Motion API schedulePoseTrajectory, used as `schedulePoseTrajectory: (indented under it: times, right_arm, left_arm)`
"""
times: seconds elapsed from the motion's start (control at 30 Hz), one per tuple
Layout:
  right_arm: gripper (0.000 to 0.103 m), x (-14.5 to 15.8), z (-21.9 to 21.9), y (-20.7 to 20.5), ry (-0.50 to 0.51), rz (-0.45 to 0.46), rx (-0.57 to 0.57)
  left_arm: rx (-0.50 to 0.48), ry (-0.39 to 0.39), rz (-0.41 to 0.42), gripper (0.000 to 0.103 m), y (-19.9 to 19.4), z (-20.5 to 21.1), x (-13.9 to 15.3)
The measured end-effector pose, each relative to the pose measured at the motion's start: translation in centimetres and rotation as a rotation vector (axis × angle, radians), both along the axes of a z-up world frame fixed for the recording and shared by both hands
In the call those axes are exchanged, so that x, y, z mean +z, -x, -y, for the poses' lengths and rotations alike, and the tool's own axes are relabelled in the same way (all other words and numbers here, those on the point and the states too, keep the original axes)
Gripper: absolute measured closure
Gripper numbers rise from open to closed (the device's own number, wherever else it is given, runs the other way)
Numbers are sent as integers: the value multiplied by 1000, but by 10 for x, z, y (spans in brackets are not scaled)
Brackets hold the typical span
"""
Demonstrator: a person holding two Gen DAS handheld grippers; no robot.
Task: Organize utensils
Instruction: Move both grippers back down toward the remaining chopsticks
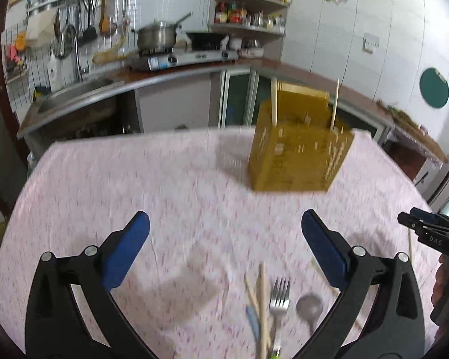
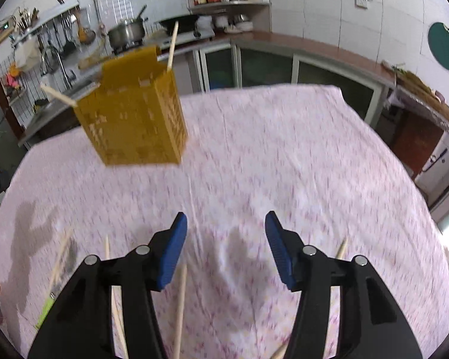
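The landmark is the yellow perforated plastic utensil holder [image 1: 299,155], a boxy basket with slotted walls standing on the worktop [image 1: 134,179], which is draped in a pale pink speckled cloth. Two slim wooden chopsticks [image 1: 274,103] stand upright in it.

Left of and nearer than the holder, the left tool [image 1: 224,224] is released, its blue ribbed pads spread wide with nothing between them. Nearer than the holder lie loose wooden chopsticks [image 1: 262,299], a metal fork [image 1: 280,299] and a rounded metal spoon [image 1: 309,306], side by side.

In the right wrist view the holder [image 2: 134,119] sits far left. Right of and nearer than it, the right tool [image 2: 226,227] is partly spread, gripping nothing; more chopsticks [image 2: 181,299] lie beneath its black arms.
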State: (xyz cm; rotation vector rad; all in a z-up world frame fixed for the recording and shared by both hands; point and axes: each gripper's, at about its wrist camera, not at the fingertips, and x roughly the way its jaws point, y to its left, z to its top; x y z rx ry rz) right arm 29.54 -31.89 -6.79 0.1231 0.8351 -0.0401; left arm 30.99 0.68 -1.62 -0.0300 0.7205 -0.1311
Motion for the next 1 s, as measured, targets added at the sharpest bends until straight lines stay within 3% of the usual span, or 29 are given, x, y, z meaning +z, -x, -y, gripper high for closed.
schedulePoseTrajectory:
  times: [0.27, 0.47, 0.63, 0.7, 0.83, 1.0]
  right_arm:
    - [49, -42, -16, 13, 1, -118, 28]
    - [49, -48, -30, 19, 9, -148, 44]
    - [50, -53, -37, 18, 27, -169, 54]
    - [50, -55, -37, 17, 27, -177, 55]
    - [57, -57, -40, 15, 29, -189, 59]
    - [62, -57, -41, 13, 35, -195, 61]
  left_arm:
    - [-15, -7, -183, 5, 7, 4, -56]
    - [-41, -54, -216, 7, 13, 18, -72]
    - [-45, -89, -282, 16, 5, 28, -86]
    - [-48, -100, -299, 25, 2, 30, -91]
    - [-54, -128, -292, 26, 0, 37, -94]
    - [-61, -131, -302, 39, -4, 37, -97]
